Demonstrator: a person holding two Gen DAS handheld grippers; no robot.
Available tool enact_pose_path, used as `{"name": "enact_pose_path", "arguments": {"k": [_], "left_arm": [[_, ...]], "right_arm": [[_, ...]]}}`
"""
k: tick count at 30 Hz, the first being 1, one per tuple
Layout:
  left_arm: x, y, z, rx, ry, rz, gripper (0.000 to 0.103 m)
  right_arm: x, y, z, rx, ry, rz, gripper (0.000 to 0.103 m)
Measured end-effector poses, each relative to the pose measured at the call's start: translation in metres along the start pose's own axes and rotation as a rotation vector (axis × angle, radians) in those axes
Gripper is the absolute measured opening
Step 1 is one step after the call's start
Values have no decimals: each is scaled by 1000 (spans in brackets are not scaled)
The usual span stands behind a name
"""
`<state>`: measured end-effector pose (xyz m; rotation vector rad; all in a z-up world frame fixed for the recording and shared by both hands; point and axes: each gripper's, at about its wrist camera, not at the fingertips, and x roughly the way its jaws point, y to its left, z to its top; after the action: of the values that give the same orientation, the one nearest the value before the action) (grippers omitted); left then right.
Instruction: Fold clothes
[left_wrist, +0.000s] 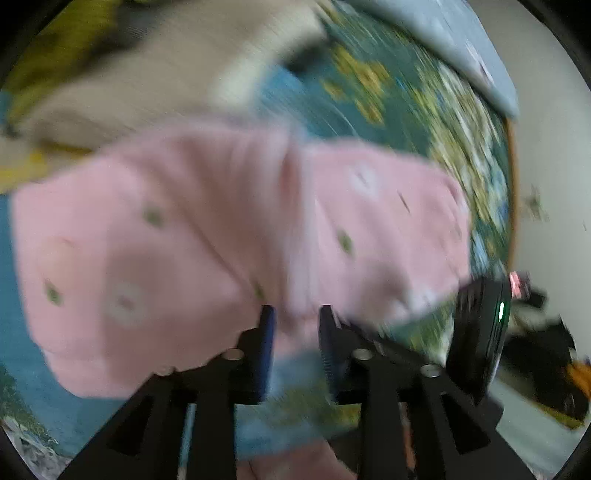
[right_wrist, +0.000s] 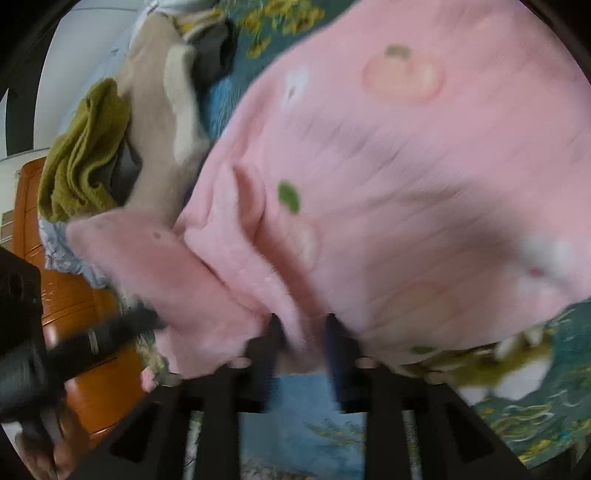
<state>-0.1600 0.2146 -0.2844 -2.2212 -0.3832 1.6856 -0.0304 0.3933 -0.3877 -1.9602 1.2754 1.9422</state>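
Closest to me, my left gripper (left_wrist: 295, 317) shows its two dark fingers (left_wrist: 266, 332) parted by a moderate gap, and the hem of the pink garment (left_wrist: 236, 236) hangs into that gap. The picture is smeared, so I cannot tell whether the pads press on the cloth or merely flank it. Just beyond, the garment spreads wide across the left wrist view, pale pink with small green spots and whitish round motifs, a fold line running down its middle. It lies on a teal floral bedspread (left_wrist: 399, 110), which shows above and to the right of it.

From my right gripper (right_wrist: 301, 332) the story is similar: the fingers (right_wrist: 334, 343) stand partly open with the lower edge of the same pink garment (right_wrist: 406, 184) dropping between them, and again blur keeps me from saying whether it is pinched. A sleeve-like flap of it trails toward the lower left.

Farther off in the right wrist view, a beige garment (right_wrist: 162, 110) and an olive-green crumpled cloth (right_wrist: 85, 147) lie together near the bed's far edge, well apart from my fingers. Beside them stands an orange wooden piece of furniture (right_wrist: 74, 295). At the left edge I see the other black gripper body, heavily blurred.
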Motion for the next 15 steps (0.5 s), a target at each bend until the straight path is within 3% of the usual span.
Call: {"name": "enact_pose_path", "arguments": {"k": [2, 6, 10, 15], "left_arm": [[-8, 2, -8, -1, -33, -11, 44], [-28, 53, -15, -136, -90, 74, 45], [-48, 116, -30, -332, -131, 163, 45], [-68, 172, -65, -518, -165, 192, 45]], "right_arm": [[-17, -3, 4, 0, -55, -6, 45], [-28, 13, 18, -49, -86, 50, 51], [-14, 33, 31, -119, -26, 119, 62], [28, 55, 53, -90, 43, 87, 66]]}}
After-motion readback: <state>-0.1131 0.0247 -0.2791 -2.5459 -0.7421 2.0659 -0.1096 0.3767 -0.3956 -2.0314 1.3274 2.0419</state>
